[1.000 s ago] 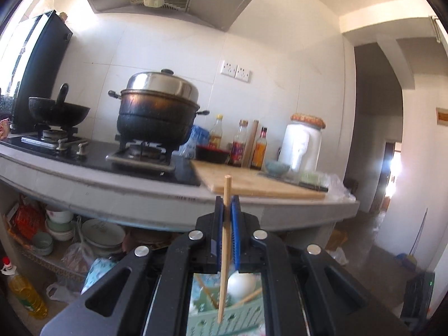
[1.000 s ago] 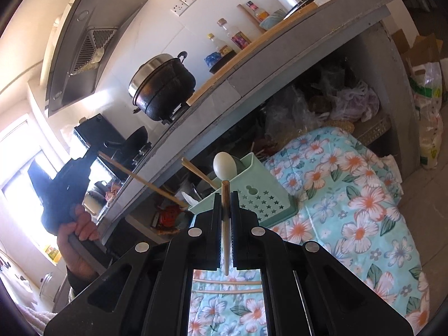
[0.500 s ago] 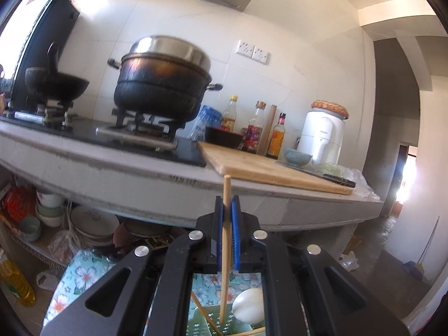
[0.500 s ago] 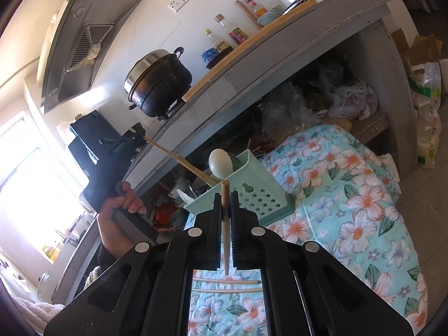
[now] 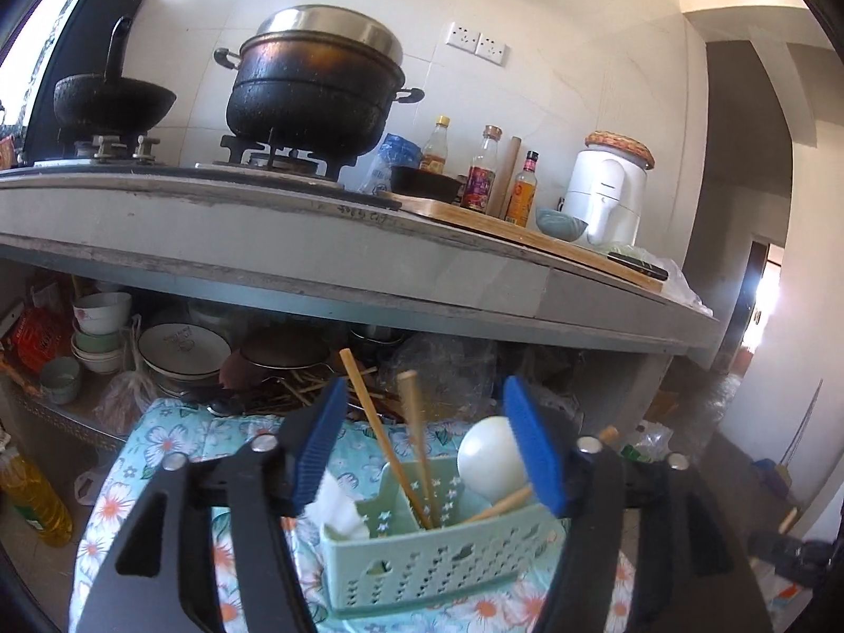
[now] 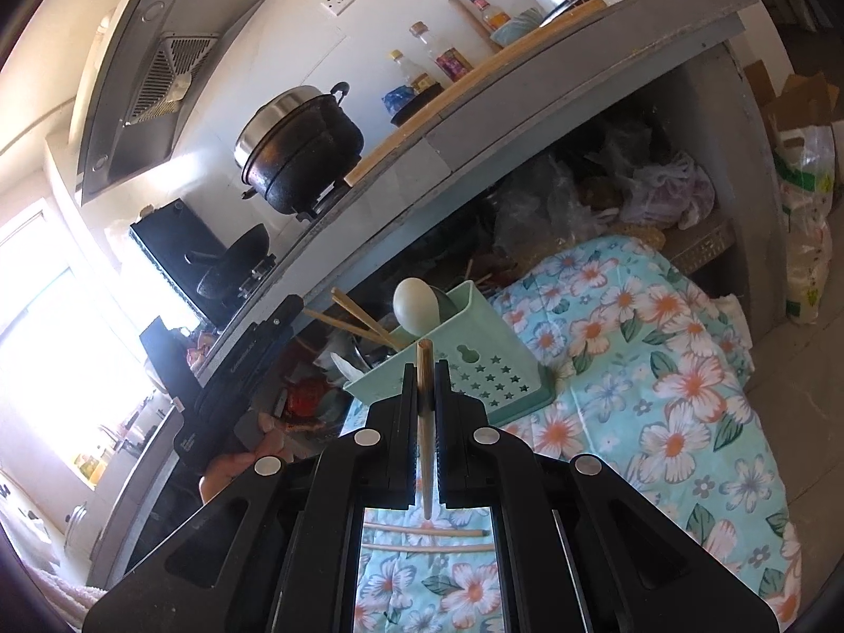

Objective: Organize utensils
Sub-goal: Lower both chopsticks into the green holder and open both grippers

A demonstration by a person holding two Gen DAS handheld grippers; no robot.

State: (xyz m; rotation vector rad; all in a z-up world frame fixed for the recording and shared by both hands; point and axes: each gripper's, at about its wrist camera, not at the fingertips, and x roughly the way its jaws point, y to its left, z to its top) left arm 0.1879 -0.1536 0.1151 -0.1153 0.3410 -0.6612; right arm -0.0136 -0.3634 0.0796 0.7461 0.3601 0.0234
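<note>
Looking over the scene from large to small, I see the grey tabletop (image 5: 369,248) with the black pot (image 5: 311,89) above, and below it the floral cloth (image 6: 659,369) that carries the mint-green utensil caddy (image 5: 438,559). In the caddy stand two wooden chopsticks (image 5: 385,438) and a white spoon (image 5: 488,456).

The fingers of my left gripper (image 5: 424,453) are opening now, and the blue pads (image 5: 530,448) stand wide on both sides of the chopsticks without pressing on them. I judge that this chopstick is just let go into the caddy. The fingers of my right gripper (image 6: 424,395) are closed tight on one more chopstick (image 6: 424,422), which stands upright between them, near the caddy's front wall.

To do this step well, I think the left fingers should be fully apart before I lift, and I should lift straight, so a pad does not catch a stick and pull it out. Then the right chopstick should go tip first into the same compartment.

Two more chopsticks (image 6: 427,538) lie on the cloth under my right gripper, partly hidden by its body. The bottom of the caddy is hidden from me, so which compartment holds each stick I cannot tell for sure. The white thing in the left compartment is also not clear.
</note>
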